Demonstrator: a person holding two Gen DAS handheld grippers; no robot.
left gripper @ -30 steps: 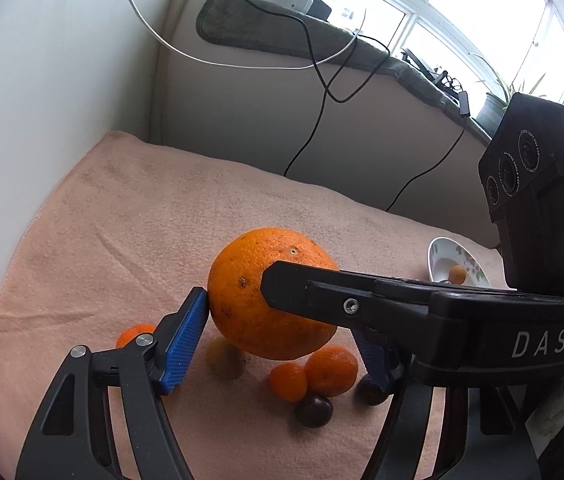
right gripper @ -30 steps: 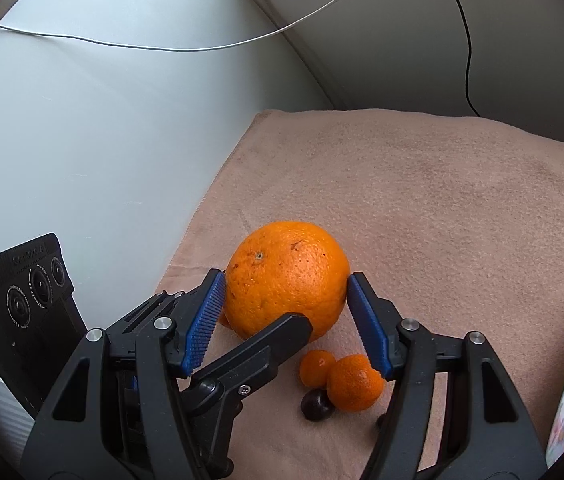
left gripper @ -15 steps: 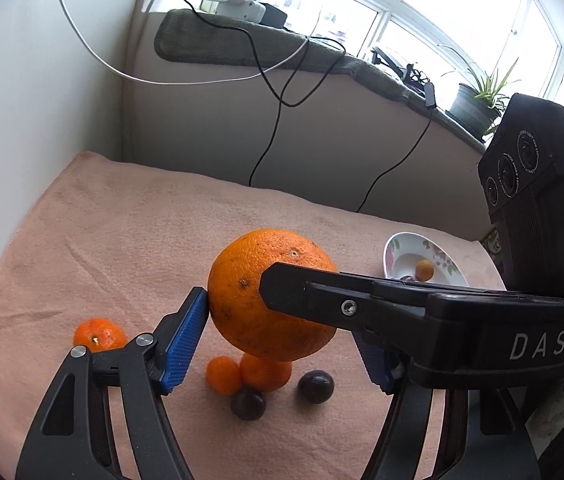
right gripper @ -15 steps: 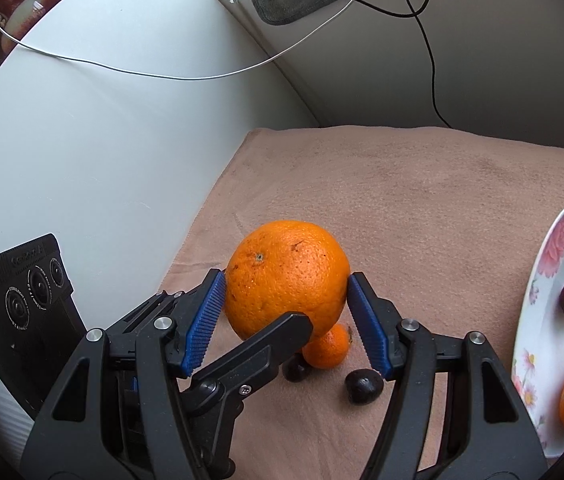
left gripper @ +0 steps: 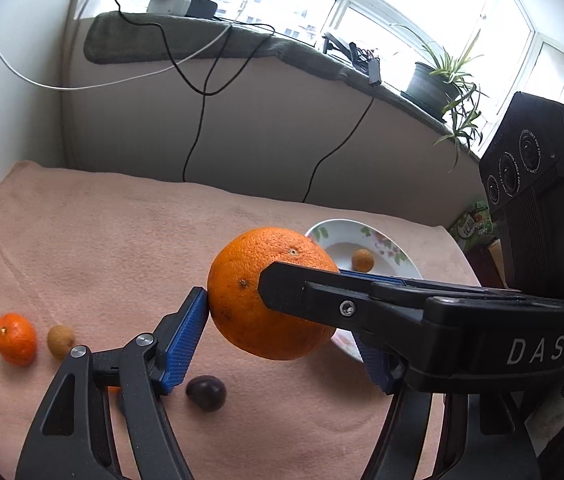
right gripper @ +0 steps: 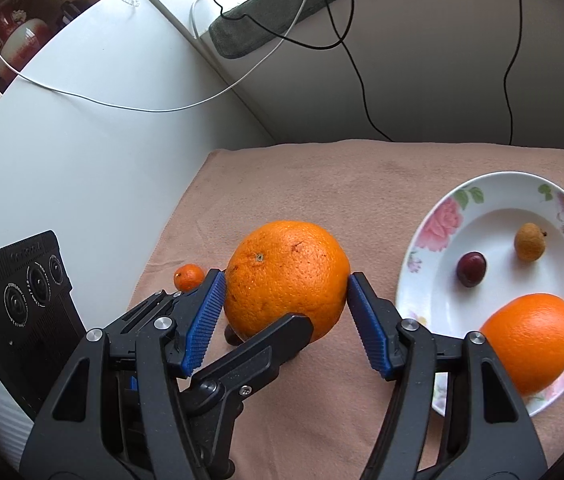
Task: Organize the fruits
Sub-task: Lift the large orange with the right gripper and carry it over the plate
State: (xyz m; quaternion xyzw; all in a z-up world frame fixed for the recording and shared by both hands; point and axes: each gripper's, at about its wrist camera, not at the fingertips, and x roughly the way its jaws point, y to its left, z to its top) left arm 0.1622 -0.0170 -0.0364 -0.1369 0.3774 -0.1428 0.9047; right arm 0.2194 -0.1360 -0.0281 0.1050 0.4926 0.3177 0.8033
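Holding one big orange (right gripper: 286, 278) off the table between both grippers at once. Right gripper (right gripper: 285, 312): blue ribbed fingers (right gripper: 205, 322) pinch the orange's left and right sides. Left gripper (left gripper: 278, 330): its left finger touches the orange; the other side is hidden behind the right gripper's arm, so full grip can't be confirmed, though the fingers are spread wide around the fruit.

Room to move: pink fuzzy cloth (left gripper: 122, 248) covers the table, a wide bare stretch at far left and centre. White wall panel bounds the left edge, grey wall the far edge, with black cables (right gripper: 355, 68) hanging down it. Plate (right gripper: 437, 240) sits right of the held orange, close to the right finger.

Writing: "DAS" in white on the black gripper arm, left wrist view. Small print rings the camera lenses, unreadable.

Shapes and textures: held orange is round, dimpled skin, stem scar facing up. Plate is white glazed, oval, pink flower rim; it holds a second smooth orange (right gripper: 529, 342), a dark glossy cherry (right gripper: 471, 269) and a rough tan longan (right gripper: 529, 242), all apart. On the cloth: a small mandarin (left gripper: 14, 338), another tan longan (left gripper: 60, 342) just beside it, a dark cherry (left gripper: 206, 393) nearer.
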